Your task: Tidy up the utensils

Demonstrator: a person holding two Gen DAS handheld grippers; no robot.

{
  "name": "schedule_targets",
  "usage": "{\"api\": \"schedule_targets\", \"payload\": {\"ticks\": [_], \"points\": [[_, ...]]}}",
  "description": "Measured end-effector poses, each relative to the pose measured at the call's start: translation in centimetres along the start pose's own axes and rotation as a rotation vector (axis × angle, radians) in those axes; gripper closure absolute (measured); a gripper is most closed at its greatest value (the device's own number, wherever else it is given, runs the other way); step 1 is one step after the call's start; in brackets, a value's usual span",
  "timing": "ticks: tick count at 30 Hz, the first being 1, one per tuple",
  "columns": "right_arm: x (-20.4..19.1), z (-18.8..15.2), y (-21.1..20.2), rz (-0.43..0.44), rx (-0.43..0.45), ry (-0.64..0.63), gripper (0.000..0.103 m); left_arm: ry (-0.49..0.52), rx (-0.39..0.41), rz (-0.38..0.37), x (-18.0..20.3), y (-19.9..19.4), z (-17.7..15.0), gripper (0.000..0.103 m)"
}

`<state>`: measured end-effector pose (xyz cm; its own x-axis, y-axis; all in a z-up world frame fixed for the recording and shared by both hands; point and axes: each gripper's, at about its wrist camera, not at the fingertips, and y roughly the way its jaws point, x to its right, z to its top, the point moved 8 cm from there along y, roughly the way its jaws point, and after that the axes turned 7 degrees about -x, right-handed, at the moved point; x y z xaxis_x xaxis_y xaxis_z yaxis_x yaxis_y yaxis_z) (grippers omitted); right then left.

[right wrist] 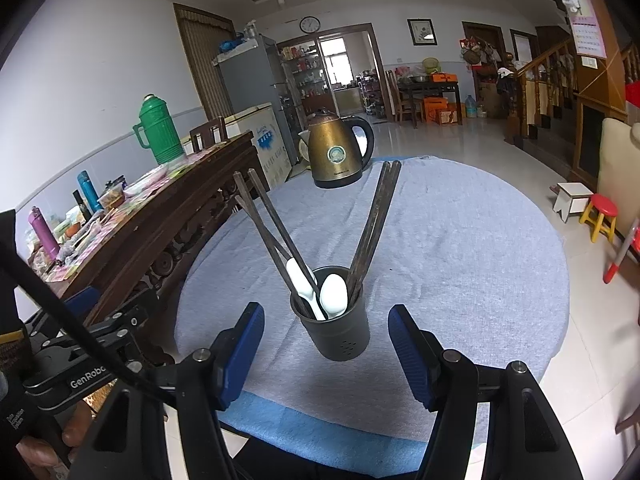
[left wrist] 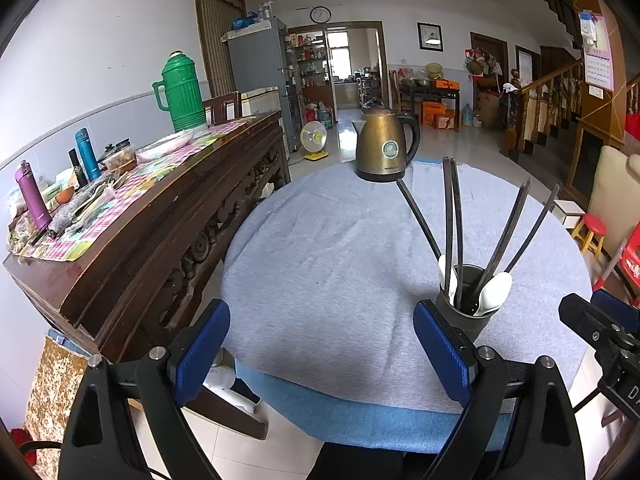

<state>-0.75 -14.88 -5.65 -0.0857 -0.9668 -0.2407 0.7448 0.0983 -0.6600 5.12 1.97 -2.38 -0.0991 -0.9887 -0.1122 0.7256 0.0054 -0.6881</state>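
The lower ends of the dark chopsticks and the handles of the two white ceramic spoons are sunk inside the dark grey cylindrical utensil holder, so how they rest at its bottom cannot be told. In the left wrist view the right blue pad of the left gripper covers the holder's lower left side. The round tabletop under the grey-blue cloth has its near edge hidden behind the jaws. The small jars and wrappers on the long carved wooden sideboard are too small to identify. In the right wrist view a hand is cut off at the lower left edge.
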Motion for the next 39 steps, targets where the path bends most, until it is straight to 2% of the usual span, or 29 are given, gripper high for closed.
{"api": "schedule_targets", "payload": {"ticks": [39], "points": [[-2.1,-0.1,0.7,-0.031,-0.023,-0.044,0.035,-0.054,-0.031,-0.026,-2.6,2.0,-0.2,0.010]]}}
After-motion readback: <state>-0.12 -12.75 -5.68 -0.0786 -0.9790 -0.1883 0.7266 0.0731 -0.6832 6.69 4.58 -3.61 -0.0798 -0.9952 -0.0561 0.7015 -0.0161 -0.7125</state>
